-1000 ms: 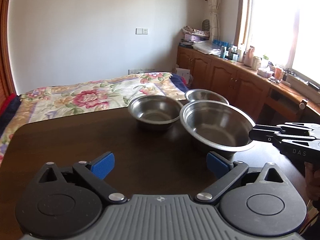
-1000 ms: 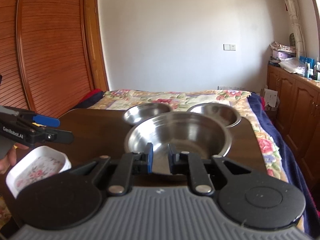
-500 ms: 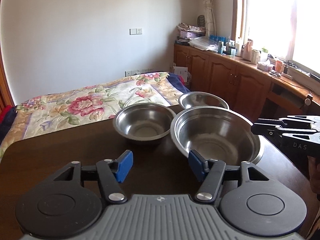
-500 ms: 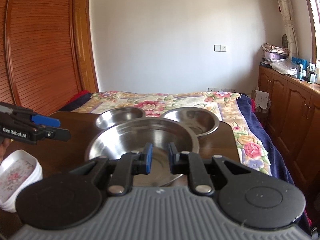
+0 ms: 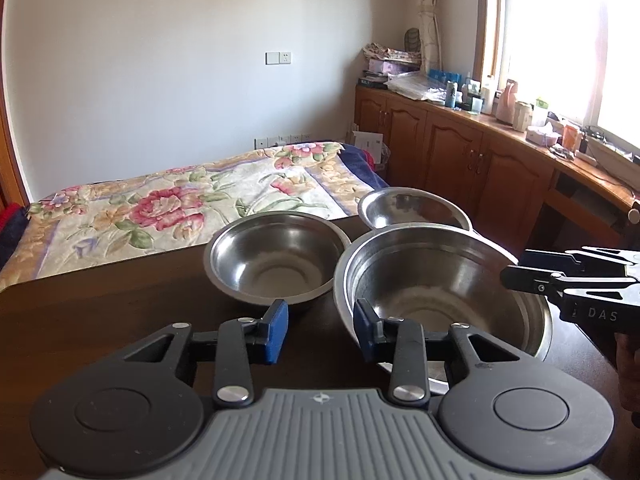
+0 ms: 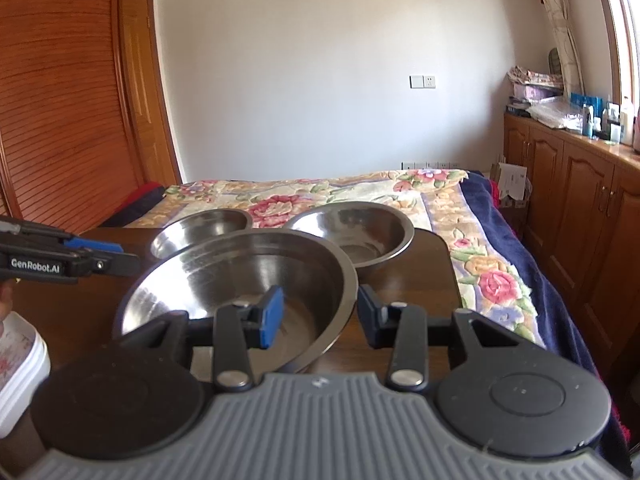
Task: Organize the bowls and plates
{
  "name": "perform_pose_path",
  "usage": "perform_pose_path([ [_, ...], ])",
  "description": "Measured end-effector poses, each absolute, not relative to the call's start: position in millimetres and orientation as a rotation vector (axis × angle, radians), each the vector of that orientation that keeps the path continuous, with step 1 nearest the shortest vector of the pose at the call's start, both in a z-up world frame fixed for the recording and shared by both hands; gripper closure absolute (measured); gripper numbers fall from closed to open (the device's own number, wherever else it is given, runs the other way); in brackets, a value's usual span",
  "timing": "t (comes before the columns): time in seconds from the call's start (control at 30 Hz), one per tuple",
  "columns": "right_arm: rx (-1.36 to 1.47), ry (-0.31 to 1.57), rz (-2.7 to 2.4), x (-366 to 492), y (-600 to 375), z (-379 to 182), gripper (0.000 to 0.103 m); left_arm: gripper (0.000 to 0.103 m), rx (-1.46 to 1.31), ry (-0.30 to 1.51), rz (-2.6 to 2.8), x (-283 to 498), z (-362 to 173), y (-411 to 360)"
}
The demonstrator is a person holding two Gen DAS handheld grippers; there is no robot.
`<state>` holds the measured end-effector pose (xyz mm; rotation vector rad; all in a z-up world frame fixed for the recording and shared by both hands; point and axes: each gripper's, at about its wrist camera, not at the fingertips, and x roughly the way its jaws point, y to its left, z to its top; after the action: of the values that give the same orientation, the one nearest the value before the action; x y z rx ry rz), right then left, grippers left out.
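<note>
Large steel bowl (image 6: 236, 280) sits on the surface (image 5: 100, 320), w/ its near rim between the parted fingers of the right gripper (image 6: 318, 316) — nearer of the two. Left gripper (image 5: 320, 332) is seen apart too, the bowl's rim just to its right.

"DAS", pale letters, cut off by the frame edge: on the black side of the right tool (image 5: 592, 286), seen from the left wrist view. "GenRobot.AI", white print: on the black side of the left tool (image 6: 60, 262), seen from the right wrist view. No other legible text.
</note>
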<state>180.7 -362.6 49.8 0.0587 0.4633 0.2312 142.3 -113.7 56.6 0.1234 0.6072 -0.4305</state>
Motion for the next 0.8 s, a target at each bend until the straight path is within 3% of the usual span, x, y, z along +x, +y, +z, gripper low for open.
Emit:
perform_pose_path([
  [0.67, 0.129, 0.506, 0.247, 192.4, -364.5, 36.9, 0.061, 0.069, 0.154, 0.698, -0.470, 160.4, 37.7, -136.6],
  [0.8, 0.128, 0.513, 0.244, 193.0, -364.0, 36.8, 0.071, 0.078, 0.137, 0.713, -0.492, 160.8, 36.0, -138.2],
])
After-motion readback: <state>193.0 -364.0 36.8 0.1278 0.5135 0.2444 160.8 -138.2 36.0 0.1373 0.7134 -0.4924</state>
